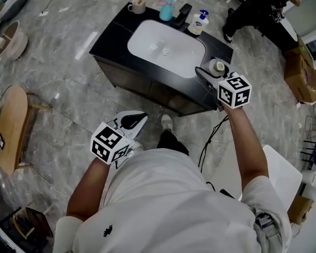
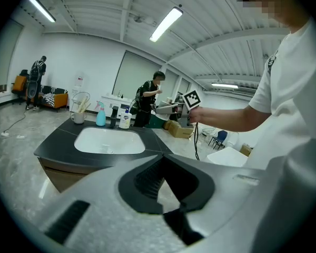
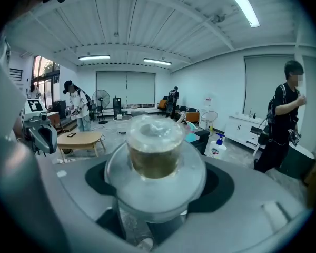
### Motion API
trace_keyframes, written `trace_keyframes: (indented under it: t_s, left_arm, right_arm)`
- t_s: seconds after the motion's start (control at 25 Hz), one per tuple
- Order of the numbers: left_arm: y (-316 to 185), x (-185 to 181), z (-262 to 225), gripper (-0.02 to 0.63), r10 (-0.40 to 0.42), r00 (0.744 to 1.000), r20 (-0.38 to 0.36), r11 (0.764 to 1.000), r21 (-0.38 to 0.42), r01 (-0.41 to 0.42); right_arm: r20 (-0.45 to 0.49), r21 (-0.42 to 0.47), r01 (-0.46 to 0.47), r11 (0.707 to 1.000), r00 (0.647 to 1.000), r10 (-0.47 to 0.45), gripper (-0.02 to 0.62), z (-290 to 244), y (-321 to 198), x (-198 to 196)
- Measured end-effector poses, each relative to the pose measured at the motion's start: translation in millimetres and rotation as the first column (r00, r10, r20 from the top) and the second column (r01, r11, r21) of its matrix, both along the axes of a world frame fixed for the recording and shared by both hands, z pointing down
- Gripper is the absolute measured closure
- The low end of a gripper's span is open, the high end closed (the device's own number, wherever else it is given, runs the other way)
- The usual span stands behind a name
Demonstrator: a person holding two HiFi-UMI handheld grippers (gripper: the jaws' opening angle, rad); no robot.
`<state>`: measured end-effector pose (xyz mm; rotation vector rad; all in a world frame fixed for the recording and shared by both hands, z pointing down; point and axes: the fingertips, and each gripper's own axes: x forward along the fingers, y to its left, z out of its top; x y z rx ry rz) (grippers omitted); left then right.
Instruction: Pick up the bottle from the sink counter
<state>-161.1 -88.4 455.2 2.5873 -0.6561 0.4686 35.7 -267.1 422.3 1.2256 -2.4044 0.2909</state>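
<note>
A clear bottle [image 1: 217, 66] with a clear cap and brownish liquid is clamped between the jaws of my right gripper [image 1: 210, 70], over the right end of the black sink counter [image 1: 111, 37]. The right gripper view shows the bottle [image 3: 154, 151] upright and close, filling the gap of my right gripper [image 3: 155, 181]. My left gripper [image 1: 134, 121] hangs low beside my body, well short of the counter front. Its tips meet with nothing between them, and in its own view the left gripper [image 2: 162, 159] points toward the counter [image 2: 58, 145].
The counter holds a white basin [image 1: 166, 46], a mug with sticks [image 1: 138, 7], a teal spray bottle [image 1: 167, 8], a black tap [image 1: 183, 16] and a white pump bottle [image 1: 198, 24]. A wooden stool [image 1: 13, 125] stands left. A person in black [image 1: 263, 4] and boxes [image 1: 301, 73] are at right.
</note>
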Motion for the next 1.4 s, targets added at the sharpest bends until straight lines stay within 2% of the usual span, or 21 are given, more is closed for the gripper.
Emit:
trace_keyframes:
  t_s: [0.36,0.68,1.4]
  left_arm:
    - [38.9,-21.3,1.5,0.600,-0.011,1.000,-0.011,1.000,0.005,0.011]
    - [57.7,-30.0,2.1,0.598,-0.009,1.000,-0.016,1.000,0.009,0.009]
    - [73.2,-34.3,11.5,0.598,-0.010,1.000,-0.026,1.000,-0.011,0.009]
  right_arm:
    - [0.006,0.008,0.054,0.999,0.999,-0.054,0.239,-19.4,65.1,-35.7]
    - [0.008,0.012,0.083,0.996,0.997,-0.083,0.239,-31.4,100.7,-54.6]
    - [0.005,-0.005,0.107,0.994,0.994,-0.107,0.239,-26.0,124.6,-69.9]
